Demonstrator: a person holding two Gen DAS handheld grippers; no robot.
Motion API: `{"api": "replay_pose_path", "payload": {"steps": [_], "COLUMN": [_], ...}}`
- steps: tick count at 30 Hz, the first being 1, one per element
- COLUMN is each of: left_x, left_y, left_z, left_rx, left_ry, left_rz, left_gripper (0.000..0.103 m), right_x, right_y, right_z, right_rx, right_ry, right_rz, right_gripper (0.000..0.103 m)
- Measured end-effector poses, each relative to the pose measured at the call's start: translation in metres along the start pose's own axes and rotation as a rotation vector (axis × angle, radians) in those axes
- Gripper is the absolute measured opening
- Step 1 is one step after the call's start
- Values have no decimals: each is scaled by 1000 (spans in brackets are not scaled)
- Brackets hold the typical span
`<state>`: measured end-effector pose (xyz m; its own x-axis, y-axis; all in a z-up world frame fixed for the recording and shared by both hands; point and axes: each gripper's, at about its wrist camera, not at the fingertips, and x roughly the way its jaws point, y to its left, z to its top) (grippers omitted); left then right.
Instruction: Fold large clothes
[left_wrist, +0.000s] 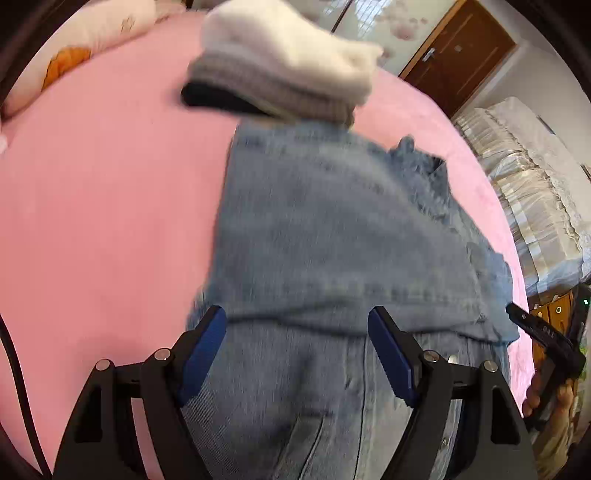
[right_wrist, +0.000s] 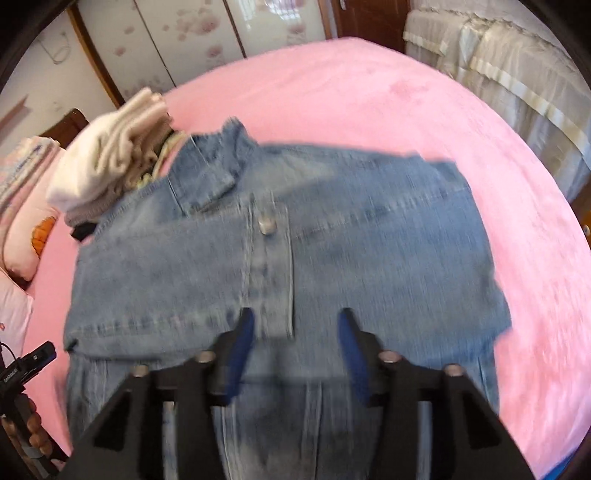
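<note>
Where both open grippers (left_wrist: 297, 321) hover, folded jeans (left_wrist: 332, 221) below.

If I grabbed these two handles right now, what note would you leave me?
Left claw: open, empty, above the jeans.
Right claw: open, empty, over the jeans' button fly.
The jeans lie on the pink bed, top part already folded over the legs. A stack of folded clothes sits beyond them.
Left to do: finish folding the jeans, probably add them to the stack.
</note>
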<state>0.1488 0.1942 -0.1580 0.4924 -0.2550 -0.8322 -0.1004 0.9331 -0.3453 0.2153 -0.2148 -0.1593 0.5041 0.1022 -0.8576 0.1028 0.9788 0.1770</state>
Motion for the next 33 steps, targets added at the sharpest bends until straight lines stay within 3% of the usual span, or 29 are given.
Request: {"api": "replay_pose_path", "payload": {"steps": [4, 9, 14, 16, 17, 18, 21, 28, 31, 33], "left_x": [18, 71, 116, 122, 122, 121, 117, 93, 115, 121], "left_y": [-2, 12, 38, 42, 41, 37, 26, 4, 4, 0], "left_z": [42, 93, 116, 119, 120, 121, 122, 121, 116, 112], "left_rx": [26, 36, -26, -37, -21, -2, 56, 158, 176, 204], "left_ry": [-30, 32, 127, 122, 109, 104, 80, -80, -45, -49], "left_rz": [41, 107, 91, 56, 40, 13, 74, 186, 223, 251], "left_gripper": [78, 78, 78, 76, 56, 27, 7, 5, 7, 13], "right_x": [36, 91, 110, 114, 117, 119, 118, 95, 125, 126], "right_y": [4, 2, 0, 8, 15, 22, 40, 57, 60, 58], "right_z": [29, 61, 76, 77, 77, 77, 74, 82, 76, 74], "right_rx": [-20, -12, 1, -43, -83, -119, -201, -206, -216, -213], "right_ry": [19, 88, 92, 90, 92, 100, 85, -101, -23, -17], "right_rz": [58, 101, 191, 207, 202, 198, 147, 53, -14, -34], "right_gripper": [59, 59, 60, 57, 51, 35, 27, 26, 32, 38]}}
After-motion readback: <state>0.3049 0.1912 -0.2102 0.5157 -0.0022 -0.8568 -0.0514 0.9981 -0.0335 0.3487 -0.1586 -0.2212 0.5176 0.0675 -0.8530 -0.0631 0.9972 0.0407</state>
